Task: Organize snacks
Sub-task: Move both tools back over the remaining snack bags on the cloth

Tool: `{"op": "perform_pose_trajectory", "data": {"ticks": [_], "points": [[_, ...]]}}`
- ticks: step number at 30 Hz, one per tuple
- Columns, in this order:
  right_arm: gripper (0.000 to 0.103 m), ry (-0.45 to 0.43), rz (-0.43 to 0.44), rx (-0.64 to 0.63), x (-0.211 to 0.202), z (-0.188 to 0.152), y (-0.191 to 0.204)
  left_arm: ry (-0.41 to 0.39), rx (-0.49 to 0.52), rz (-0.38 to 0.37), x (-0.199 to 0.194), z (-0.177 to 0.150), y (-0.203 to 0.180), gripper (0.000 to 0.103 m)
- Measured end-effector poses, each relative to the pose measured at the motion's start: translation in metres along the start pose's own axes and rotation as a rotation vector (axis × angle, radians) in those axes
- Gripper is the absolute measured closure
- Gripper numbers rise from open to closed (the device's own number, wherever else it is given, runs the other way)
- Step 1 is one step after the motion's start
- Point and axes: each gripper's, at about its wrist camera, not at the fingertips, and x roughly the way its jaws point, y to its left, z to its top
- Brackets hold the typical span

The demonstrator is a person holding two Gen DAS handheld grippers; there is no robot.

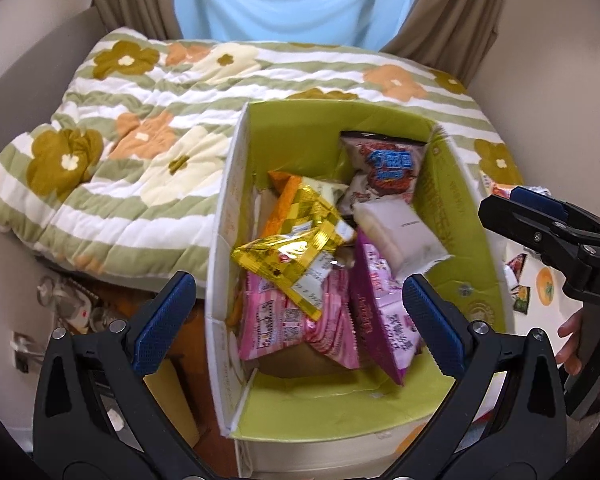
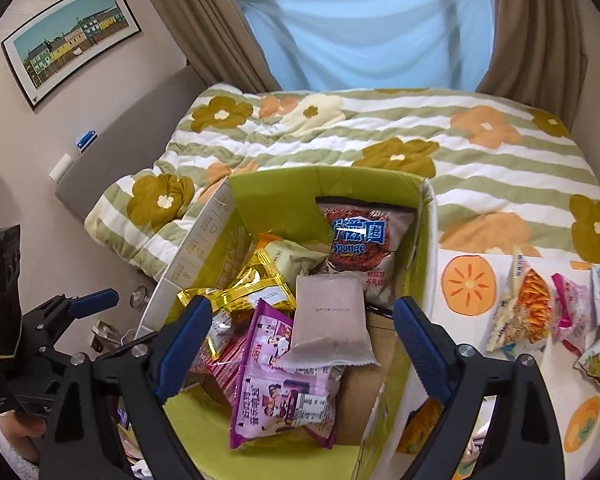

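A cardboard box (image 1: 228,184) (image 2: 204,240) with a green lining stands on the bed and holds several snack packs. Among them are a gold pack (image 1: 296,252) (image 2: 252,288), a purple pack (image 1: 384,320) (image 2: 284,380), a pink pack (image 1: 284,320), a "Sponge" bag (image 1: 392,168) (image 2: 364,244) and a pale pack (image 1: 400,236) (image 2: 330,320) lying on top. My left gripper (image 1: 296,304) (image 2: 80,300) hovers open over the box's left side, with nothing between its fingers. My right gripper (image 2: 300,312) (image 1: 512,200) is open above the pale pack and not touching it.
A flowered striped quilt (image 2: 380,136) covers the bed behind the box. Right of the box, several loose snack packs (image 2: 528,308) lie on a white cloth printed with orange fruit (image 2: 468,284). Brown curtains (image 2: 540,28) hang at the back. Small clutter lies on the floor (image 1: 72,304) to the left.
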Motion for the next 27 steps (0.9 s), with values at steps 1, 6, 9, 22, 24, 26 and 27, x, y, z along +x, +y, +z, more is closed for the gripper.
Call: {"op": "perform_pose_trajectory", "data": {"ticks": [1,6,9,22,24,26,27], "points": [[0.013,-0.005,-0.008,0.003,-0.005,-0.002,0.0,-0.002,0.006,-0.012,-0.001,-0.001,-0.003,0.001],[0.013,-0.023,-0.047,0.014,-0.028,-0.015,-0.004,-0.005,0.04,-0.033,-0.006,-0.004,-0.024,0.001],[0.013,-0.032,-0.06,0.015,-0.043,-0.021,-0.013,-0.018,0.055,-0.048,-0.013,-0.006,-0.043,0.001],[0.0,-0.117,-0.072,-0.058,-0.125,-0.056,-0.118,-0.054,0.053,-0.009,-0.026,-0.04,-0.18,0.001],[0.0,-0.083,-0.068,-0.089,-0.132,-0.061,-0.137,-0.056,0.056,0.001,-0.024,-0.046,-0.205,0.001],[0.0,-0.051,-0.082,-0.12,-0.136,-0.067,-0.151,-0.062,0.063,0.024,-0.02,-0.055,-0.232,0.001],[0.0,-0.051,-0.085,-0.14,-0.14,-0.07,-0.161,-0.063,0.064,0.031,-0.017,-0.058,-0.243,0.001]]}}
